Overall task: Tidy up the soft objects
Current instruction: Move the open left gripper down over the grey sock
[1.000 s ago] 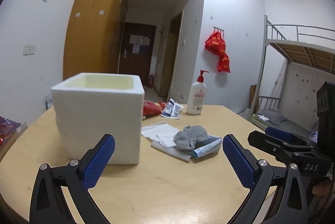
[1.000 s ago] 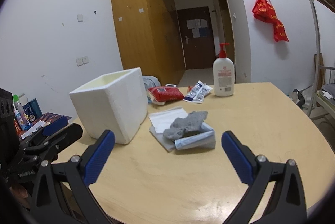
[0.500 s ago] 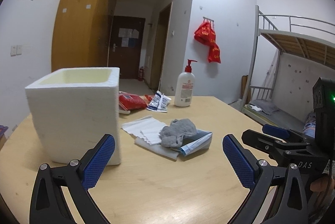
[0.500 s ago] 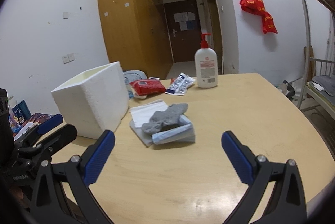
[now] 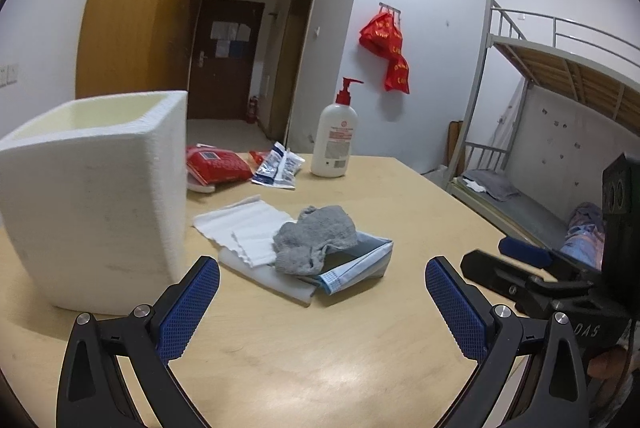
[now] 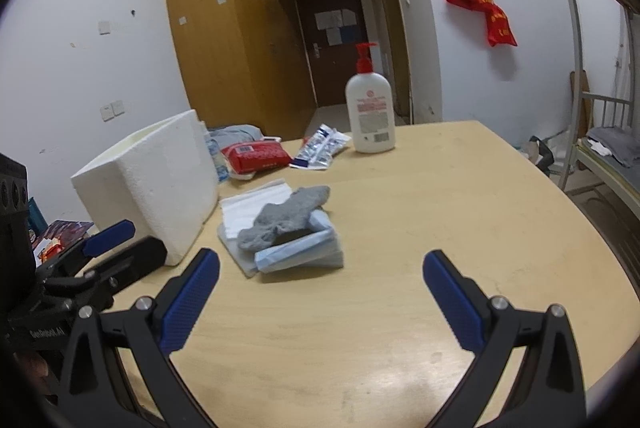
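Left gripper (image 5: 322, 292) and right gripper (image 6: 320, 288): jaws wide apart, both empty, held above the table (image 6: 460, 195). Grey sock (image 5: 316, 242) lies crumpled atop a blue-edged packet (image 5: 356, 266) and white folded cloth (image 5: 244, 224), just right of the white foam box (image 5: 96, 187). A pump bottle (image 6: 370, 107) stands behind.

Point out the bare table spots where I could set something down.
Free: the wide table stretch right of the grey sock pile, out to the rim, and the strip in front of that pile. Crowded: between the foam box and lotion bottle, where packets lie.
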The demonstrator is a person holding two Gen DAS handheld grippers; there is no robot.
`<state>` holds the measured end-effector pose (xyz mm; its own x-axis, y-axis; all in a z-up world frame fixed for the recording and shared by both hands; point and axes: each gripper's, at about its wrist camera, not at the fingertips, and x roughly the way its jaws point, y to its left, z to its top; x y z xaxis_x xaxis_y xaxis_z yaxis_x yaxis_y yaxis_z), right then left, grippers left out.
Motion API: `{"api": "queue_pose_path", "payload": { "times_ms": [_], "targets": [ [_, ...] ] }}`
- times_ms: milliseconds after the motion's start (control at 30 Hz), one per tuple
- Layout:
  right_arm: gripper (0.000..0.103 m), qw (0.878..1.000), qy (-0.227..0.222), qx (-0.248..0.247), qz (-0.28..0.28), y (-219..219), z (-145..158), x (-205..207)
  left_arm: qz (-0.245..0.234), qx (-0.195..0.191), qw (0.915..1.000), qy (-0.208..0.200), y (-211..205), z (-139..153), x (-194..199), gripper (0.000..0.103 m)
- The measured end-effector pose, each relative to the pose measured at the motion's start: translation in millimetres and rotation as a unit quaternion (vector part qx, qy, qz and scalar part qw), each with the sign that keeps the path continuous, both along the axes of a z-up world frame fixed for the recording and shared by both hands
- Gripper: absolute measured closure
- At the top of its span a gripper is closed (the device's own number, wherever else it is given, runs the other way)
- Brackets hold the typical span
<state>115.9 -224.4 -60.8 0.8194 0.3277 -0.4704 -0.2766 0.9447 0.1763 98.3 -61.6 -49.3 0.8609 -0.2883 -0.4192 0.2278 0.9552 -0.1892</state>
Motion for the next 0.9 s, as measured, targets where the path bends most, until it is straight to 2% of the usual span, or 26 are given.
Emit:
{"api": "queue_pose_path", "payload": {
  "times_ms": [333,467,767,900],
  "targets": [
    [0.000,1.000,0.025,-0.003,-0.009,-13.1,-10.7,22.5,-0.007,-0.006,0.9997,0.025,-9.0,-5.6,37.0,0.000],
    [0.001,1.000,0.028,-0.001,-0.010,-17.1,-12.1,26.8,-0.011,0.003,0.9995,0.028,-18.0,-7.3,49.9,0.001],
    [0.001,0.999,0.036,0.009,-0.010,-28.3,-16.0,33.0,-0.013,-0.006,0.9940,0.108,-26.9,-24.3,93.2,0.003],
    [0.001,0.999,0.035,0.010,-0.003,-26.8,-16.1,36.6,-0.003,-0.007,0.9895,0.144,-27.6,-33.1,107.0,0.011]
  ]
}}
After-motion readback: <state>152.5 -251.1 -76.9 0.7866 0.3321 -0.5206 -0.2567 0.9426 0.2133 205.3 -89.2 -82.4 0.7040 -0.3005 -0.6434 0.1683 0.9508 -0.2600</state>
